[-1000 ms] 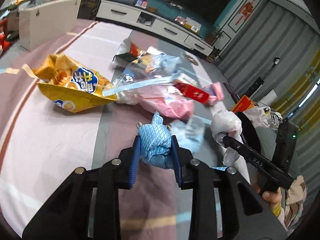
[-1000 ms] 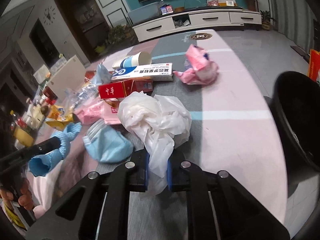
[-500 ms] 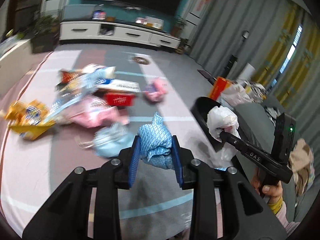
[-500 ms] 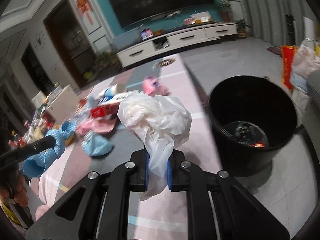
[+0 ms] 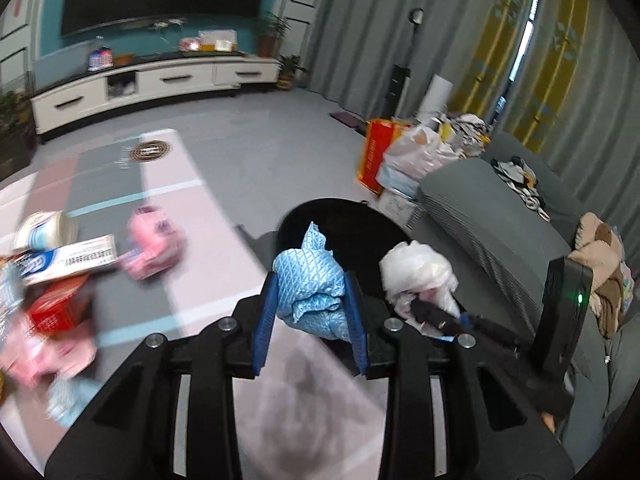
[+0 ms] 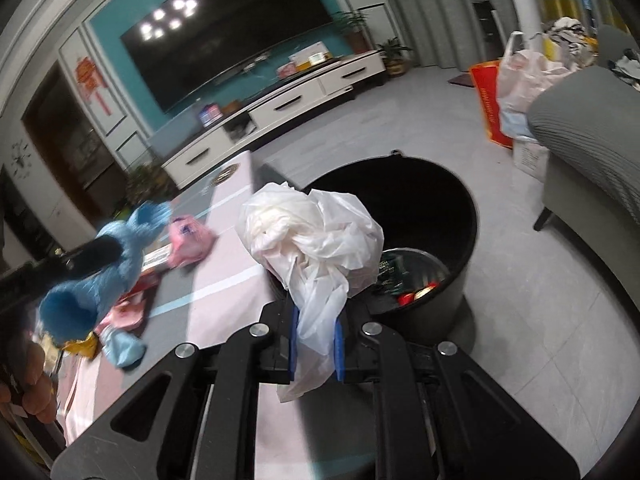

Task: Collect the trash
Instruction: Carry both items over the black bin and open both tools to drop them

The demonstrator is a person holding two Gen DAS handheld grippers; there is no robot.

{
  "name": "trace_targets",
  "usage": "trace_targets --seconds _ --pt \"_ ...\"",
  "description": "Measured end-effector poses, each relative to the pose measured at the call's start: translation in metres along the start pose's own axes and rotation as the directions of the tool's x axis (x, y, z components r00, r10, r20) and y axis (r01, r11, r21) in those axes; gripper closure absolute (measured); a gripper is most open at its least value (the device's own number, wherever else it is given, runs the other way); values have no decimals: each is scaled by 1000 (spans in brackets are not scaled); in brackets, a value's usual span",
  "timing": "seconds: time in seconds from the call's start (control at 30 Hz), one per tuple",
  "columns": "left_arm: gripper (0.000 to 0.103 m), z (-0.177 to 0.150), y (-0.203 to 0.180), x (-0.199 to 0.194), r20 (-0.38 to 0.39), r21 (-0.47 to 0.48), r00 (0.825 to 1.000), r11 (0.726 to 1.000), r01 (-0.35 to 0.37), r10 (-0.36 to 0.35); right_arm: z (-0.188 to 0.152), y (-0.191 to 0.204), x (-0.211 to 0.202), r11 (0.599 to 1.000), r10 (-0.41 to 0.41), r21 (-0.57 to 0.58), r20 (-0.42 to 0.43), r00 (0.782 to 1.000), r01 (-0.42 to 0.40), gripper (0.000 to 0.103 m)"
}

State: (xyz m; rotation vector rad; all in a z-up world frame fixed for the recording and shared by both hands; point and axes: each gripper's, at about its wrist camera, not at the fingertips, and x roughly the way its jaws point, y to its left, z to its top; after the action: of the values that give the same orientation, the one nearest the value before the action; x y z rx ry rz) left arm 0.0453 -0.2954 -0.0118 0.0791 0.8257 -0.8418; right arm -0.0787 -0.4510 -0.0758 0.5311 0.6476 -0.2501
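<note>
My left gripper is shut on a crumpled blue cloth, held near the table's right end, just short of the black bin. My right gripper is shut on a crumpled white plastic bag, held close to the near rim of the black bin, which stands on the floor with some trash in its bottom. The white bag also shows in the left wrist view, and the blue cloth in the right wrist view.
On the table to the left lie a pink wrapper, a toothpaste box, a red box, a paper cup and other litter. A grey sofa and full bags stand right of the bin.
Both grippers have swung right with their loads, away from the litter pile and up to the bin. The bin now sits just ahead of both.
</note>
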Motion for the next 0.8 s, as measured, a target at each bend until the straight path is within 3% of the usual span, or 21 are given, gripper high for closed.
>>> trace_targets --seconds 0.23,0.33,0.37,0.4,0.47,0.8 --pt "66 23 -15 76 -95 -25 995 999 26 -28 19 -26 23 998 -53 30 -5 999 53 86" --pt "48 26 -18 94 -113 -25 994 1000 10 -12 23 -32 32 997 -67 37 -17 998 67 73" --pt "41 27 -18 97 -113 -29 994 1000 8 -11 24 -34 34 997 -68 40 -19 998 69 63" --pt "36 27 -17 99 -109 -34 994 999 9 -13 24 -36 34 996 -71 44 -19 997 72 50" --pt "31 25 -16 98 -107 -37 994 999 14 -18 24 -41 34 995 -82 64 -11 997 82 40" --pt "7 -15 2 42 -101 -45 994 998 -52 48 2 -36 6 995 -41 86 -26 999 43 34"
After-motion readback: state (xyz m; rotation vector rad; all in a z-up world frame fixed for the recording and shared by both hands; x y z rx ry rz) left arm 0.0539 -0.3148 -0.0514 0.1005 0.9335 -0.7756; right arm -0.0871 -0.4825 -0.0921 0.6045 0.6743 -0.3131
